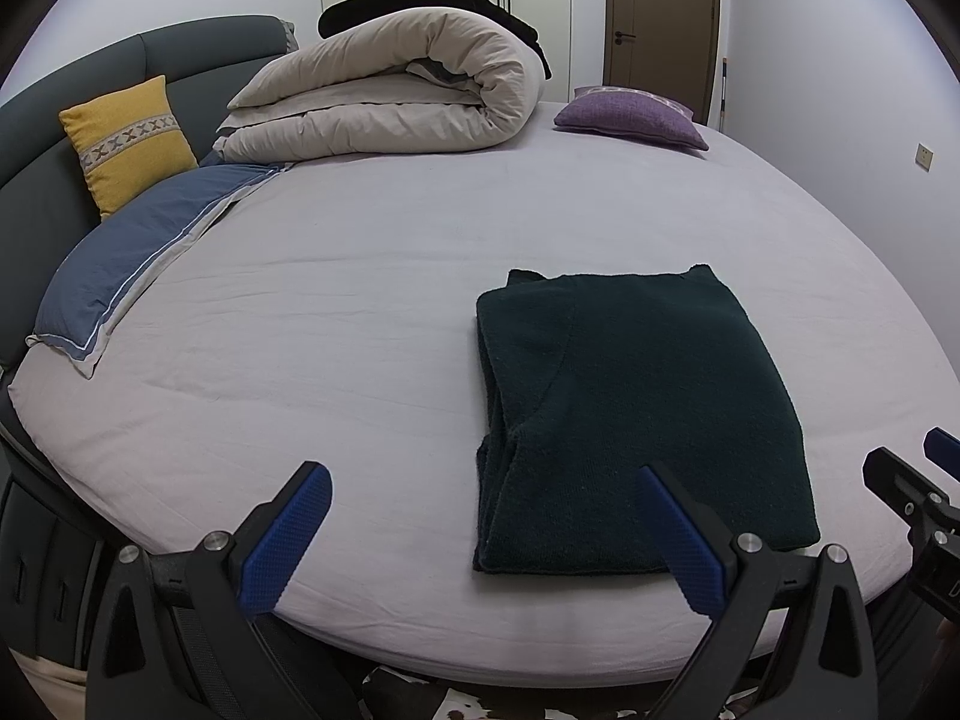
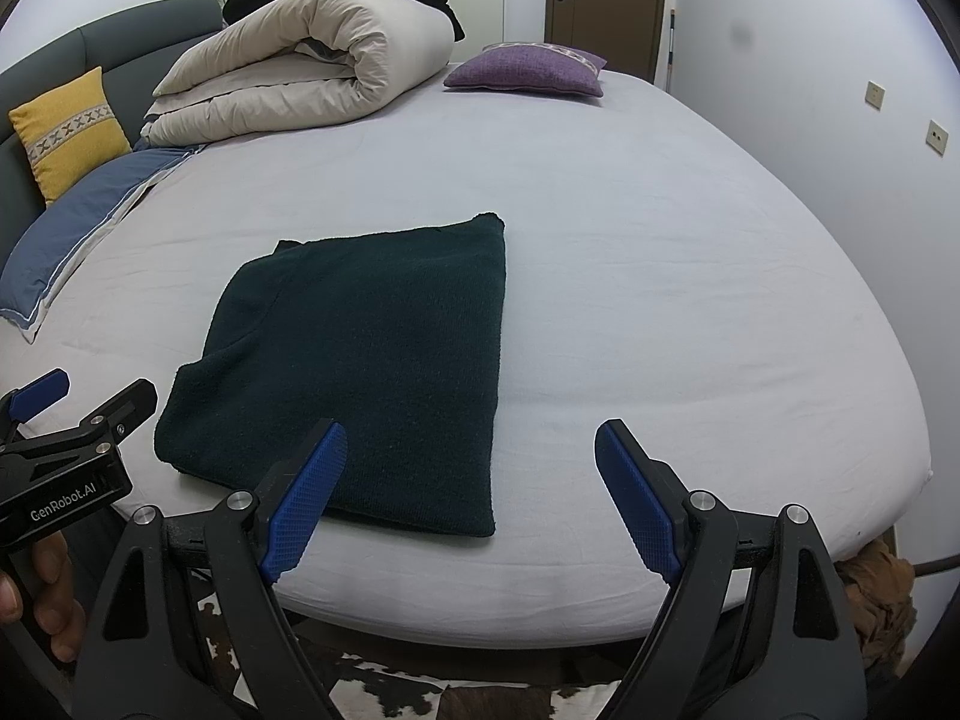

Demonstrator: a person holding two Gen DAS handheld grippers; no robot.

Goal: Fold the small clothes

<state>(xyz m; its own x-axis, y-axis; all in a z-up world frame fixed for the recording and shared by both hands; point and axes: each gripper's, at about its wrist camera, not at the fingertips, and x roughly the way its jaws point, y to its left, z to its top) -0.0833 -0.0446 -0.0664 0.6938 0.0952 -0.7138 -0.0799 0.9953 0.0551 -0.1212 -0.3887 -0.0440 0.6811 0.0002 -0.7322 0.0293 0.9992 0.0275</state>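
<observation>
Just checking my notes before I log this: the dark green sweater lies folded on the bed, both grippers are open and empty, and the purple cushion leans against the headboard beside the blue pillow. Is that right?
Not quite. The yellow cushion leans against the headboard beside the blue pillow; the purple cushion lies flat at the bed's far side, as the left wrist view shows. The folded dark green sweater and the open, empty left gripper and right gripper are right.

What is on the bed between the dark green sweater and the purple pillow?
Nothing: only bare sheet lies between the folded dark green sweater and the purple pillow. Both wrist views show it.
</observation>
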